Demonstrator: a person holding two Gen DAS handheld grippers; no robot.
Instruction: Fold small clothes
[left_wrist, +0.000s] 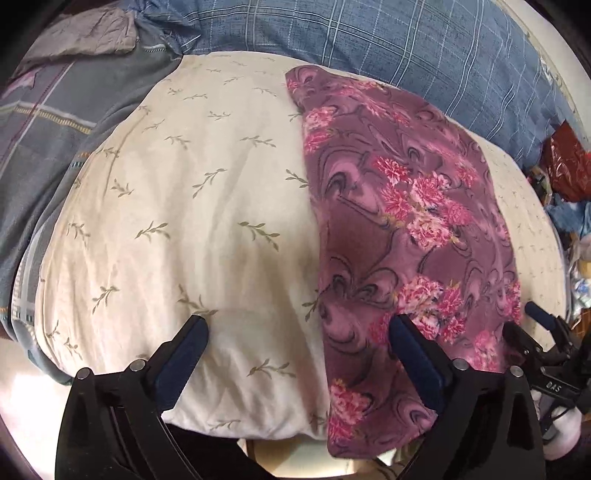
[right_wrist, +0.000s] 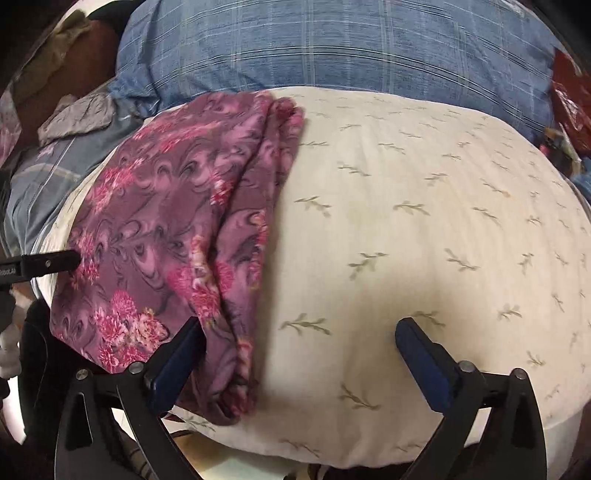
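A purple garment with pink flowers (left_wrist: 406, 221) lies folded lengthwise in a long strip on a cream pillow with leaf print (left_wrist: 184, 221). My left gripper (left_wrist: 299, 328) hovers open over the near end, its right finger above the garment's left edge and its left finger above bare pillow. In the right wrist view the same garment (right_wrist: 166, 221) lies on the left of the pillow (right_wrist: 406, 221), its doubled edge running toward me. My right gripper (right_wrist: 299, 328) is open, the garment's right edge lying between its fingers; nothing is pinched. The left gripper's finger (right_wrist: 55, 264) shows at the left edge.
A blue plaid pillow (left_wrist: 369, 33) lies behind the cream one. A grey-blue blanket (left_wrist: 55, 129) and a grey cloth (left_wrist: 92, 33) sit at the back left. Red and mixed items (left_wrist: 565, 166) crowd the far right. The other gripper (left_wrist: 543, 332) shows at the right.
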